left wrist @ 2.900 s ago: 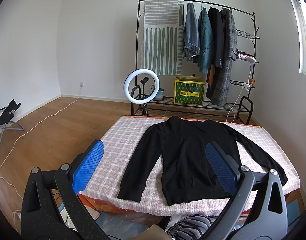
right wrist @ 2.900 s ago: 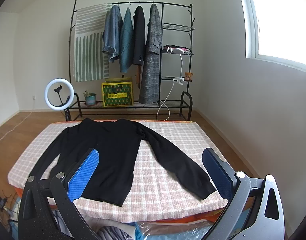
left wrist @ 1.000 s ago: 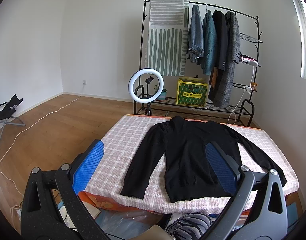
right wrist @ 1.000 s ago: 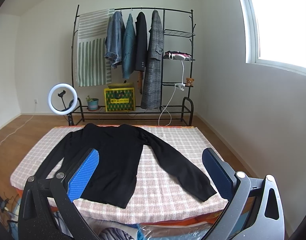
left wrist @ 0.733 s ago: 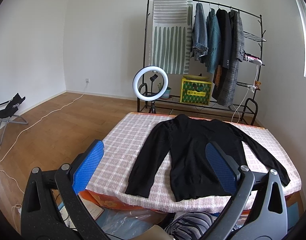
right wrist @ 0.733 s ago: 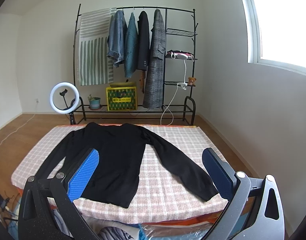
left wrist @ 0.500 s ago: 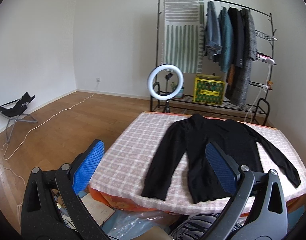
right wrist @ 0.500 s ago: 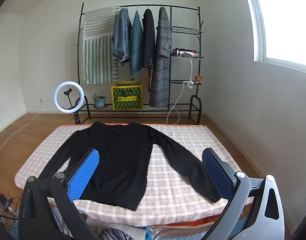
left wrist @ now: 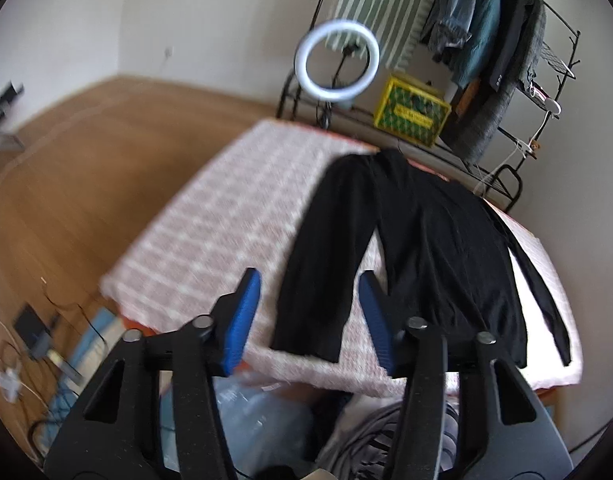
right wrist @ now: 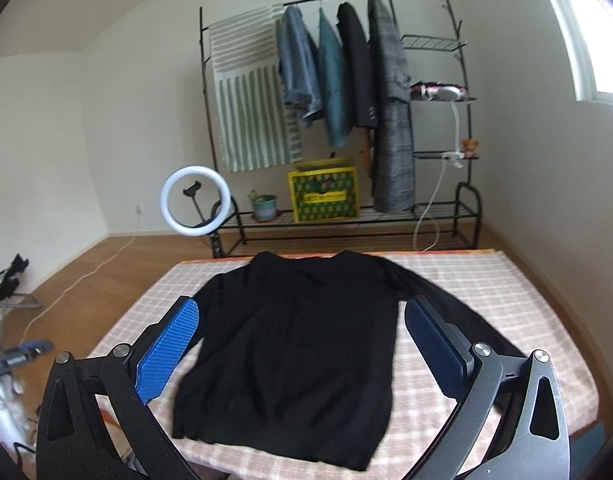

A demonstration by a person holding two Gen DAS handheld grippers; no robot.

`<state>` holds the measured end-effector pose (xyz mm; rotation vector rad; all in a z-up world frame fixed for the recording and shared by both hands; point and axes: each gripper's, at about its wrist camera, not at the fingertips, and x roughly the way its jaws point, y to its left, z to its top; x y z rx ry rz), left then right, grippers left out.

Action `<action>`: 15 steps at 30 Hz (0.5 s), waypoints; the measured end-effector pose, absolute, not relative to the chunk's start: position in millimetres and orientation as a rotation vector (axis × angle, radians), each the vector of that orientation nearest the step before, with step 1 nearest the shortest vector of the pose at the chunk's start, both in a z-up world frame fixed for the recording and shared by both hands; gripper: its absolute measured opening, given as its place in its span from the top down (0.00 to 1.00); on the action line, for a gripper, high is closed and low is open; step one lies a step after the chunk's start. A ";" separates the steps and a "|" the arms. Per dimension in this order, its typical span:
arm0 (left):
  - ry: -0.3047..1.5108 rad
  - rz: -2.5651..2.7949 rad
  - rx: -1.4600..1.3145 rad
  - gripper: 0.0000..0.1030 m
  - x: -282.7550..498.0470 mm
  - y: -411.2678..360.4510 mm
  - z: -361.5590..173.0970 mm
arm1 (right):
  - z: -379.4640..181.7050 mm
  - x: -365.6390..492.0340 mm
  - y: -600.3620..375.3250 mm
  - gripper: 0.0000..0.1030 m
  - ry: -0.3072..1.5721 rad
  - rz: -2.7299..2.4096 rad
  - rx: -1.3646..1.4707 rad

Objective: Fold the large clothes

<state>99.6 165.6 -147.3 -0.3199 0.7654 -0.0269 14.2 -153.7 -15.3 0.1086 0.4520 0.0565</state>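
A black long-sleeved sweater (left wrist: 434, 248) lies flat on a pink checked cloth over a table (left wrist: 226, 216), neck at the far end, sleeves spread. It also shows in the right wrist view (right wrist: 298, 328). My left gripper (left wrist: 308, 312) is open, narrower than before, hovering above the cuff end of the left sleeve (left wrist: 318, 304) near the front edge. My right gripper (right wrist: 300, 344) is wide open and empty, over the sweater's body near the hem.
A black clothes rack (right wrist: 346, 80) with hung jackets and a striped cloth stands behind the table. A ring light (right wrist: 194, 200) stands at the far left corner. A yellow crate (right wrist: 324, 194) sits on the rack's shelf. Bags and cables (left wrist: 38, 332) lie on the wood floor.
My left gripper has swung down and left toward the left sleeve's cuff and its jaws have narrowed. My right gripper has moved left, now centred over the sweater's body.
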 end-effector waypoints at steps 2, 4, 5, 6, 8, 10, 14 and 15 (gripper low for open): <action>0.803 -0.037 -0.353 0.59 109.0 167.9 -166.1 | -23.1 32.5 -150.0 0.09 0.484 0.083 0.121; 0.846 -0.048 -0.385 0.59 118.4 169.1 -185.5 | -34.1 54.4 -148.1 0.15 0.533 0.121 0.154; 0.857 -0.044 -0.394 0.59 120.2 167.6 -191.2 | -38.2 63.0 -148.9 0.21 0.553 0.139 0.171; 0.870 -0.040 -0.409 0.59 123.1 169.2 -198.8 | -44.5 74.4 -148.5 0.24 0.582 0.165 0.196; 0.894 -0.044 -0.431 0.59 128.4 172.3 -212.0 | -56.2 90.5 -148.3 0.37 0.626 0.211 0.227; 0.927 -0.040 -0.444 0.59 135.7 171.3 -225.0 | -68.8 108.9 -143.4 0.45 0.674 0.253 0.244; 0.981 -0.031 -0.468 0.59 149.5 172.1 -252.2 | -88.9 130.4 -135.2 0.50 0.727 0.314 0.261; 0.991 -0.030 -0.473 0.59 152.9 171.8 -257.8 | -92.3 134.7 -132.6 0.50 0.735 0.323 0.264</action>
